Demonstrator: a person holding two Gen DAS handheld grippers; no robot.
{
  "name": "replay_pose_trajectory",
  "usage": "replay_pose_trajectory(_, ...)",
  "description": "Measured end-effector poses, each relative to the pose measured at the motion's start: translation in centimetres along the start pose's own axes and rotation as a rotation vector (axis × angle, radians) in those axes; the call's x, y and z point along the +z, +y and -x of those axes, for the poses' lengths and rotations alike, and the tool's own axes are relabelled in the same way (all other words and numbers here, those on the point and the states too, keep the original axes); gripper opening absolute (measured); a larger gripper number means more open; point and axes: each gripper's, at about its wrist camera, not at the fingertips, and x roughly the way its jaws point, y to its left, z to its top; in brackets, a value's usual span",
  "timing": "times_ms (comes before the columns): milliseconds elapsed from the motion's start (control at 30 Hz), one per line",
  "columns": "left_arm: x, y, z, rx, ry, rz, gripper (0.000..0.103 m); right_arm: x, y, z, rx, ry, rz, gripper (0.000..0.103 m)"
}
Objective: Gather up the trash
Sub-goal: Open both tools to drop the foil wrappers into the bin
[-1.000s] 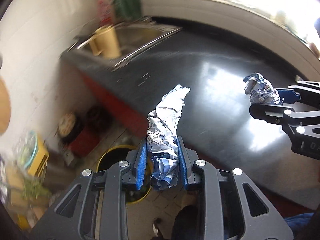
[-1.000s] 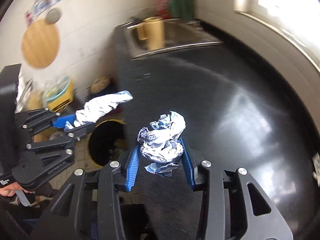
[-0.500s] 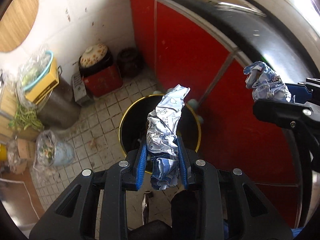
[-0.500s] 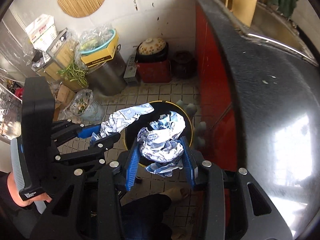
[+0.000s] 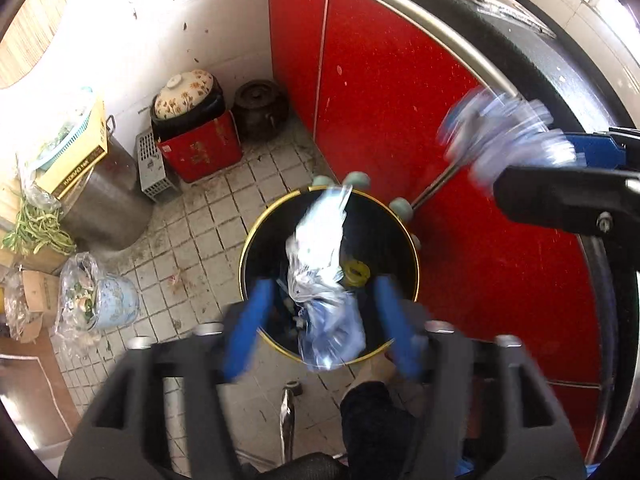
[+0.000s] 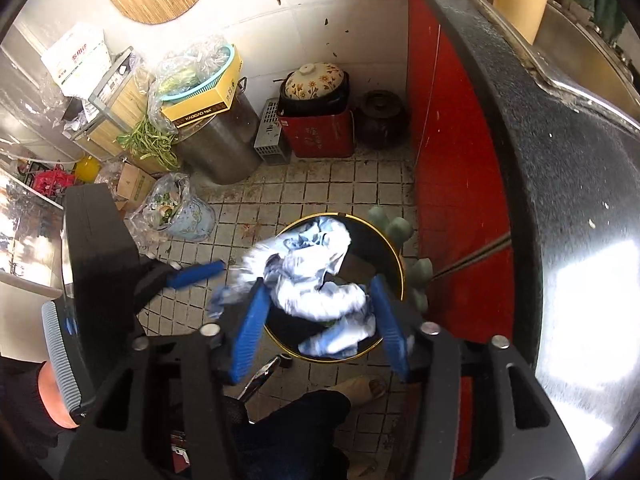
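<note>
- The left-hand wad of crumpled paper (image 5: 320, 268) sits at the centre of the left wrist view, loose between the spread blue fingers (image 5: 248, 328) of the left gripper (image 5: 320, 326). The jaws stand wide apart and touch nothing, so the paper looks released straight above the bin's mouth.
- The second crumpled paper (image 6: 316, 276) fills the middle of the right wrist view. The right gripper (image 6: 320, 320) also has its jaws parted. The left pad seems to brush the wad, the right pad is clear of it, so I judge it let go rather than gripped.
- In the left wrist view that same wad appears blurred at the right edge.
- Below both wads stands the black trash bin (image 5: 404, 232) with a gold rim, at lower centre in both views. Both grippers are held over its opening, presumably so the trash drops in without missing.
- The bin stands on the tiled floor (image 6: 312, 192), just beside the red cabinet door (image 5: 384, 92) under the dark countertop (image 6: 560, 152).
- Further out, at upper centre, a flowered pot (image 6: 314, 78) rests on a red box (image 6: 316, 136).
</note>
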Motion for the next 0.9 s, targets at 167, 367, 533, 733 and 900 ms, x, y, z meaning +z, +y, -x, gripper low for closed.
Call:
replay_pose_trajectory(167,0.4,-0.8,0.5,0.016,-0.008,-0.027,0.074,-0.6,-0.9,1.7,0.001,-0.014,-0.014,0.071)
replay_pose_trajectory(367,0.7,-4.6,4.1,0.03,-0.073,-0.124,0.088,-4.5,-3.8,8.7,-0.039,-0.112,-0.076,0.084)
replay_pose_trajectory(533,1.3,-12.2,8.4,-0.059,-0.161,-0.259,0.094,-11.0,-8.5,16.9,-0.173,-0.223,-0.216,0.089)
replay_pose_trajectory(733,0.5,-26.8,11.1,-0.249,-0.206,-0.586,0.094,-25.4,-15.7,26.1,-0.398,-0.308,-0.574,0.091)
replay_pose_trajectory(900,-3.0,-38.8,13.3,-0.393,-0.228,-0.89,0.094,-37.5,-18.9,31.0,-0.525,-0.367,-0.891,0.091)
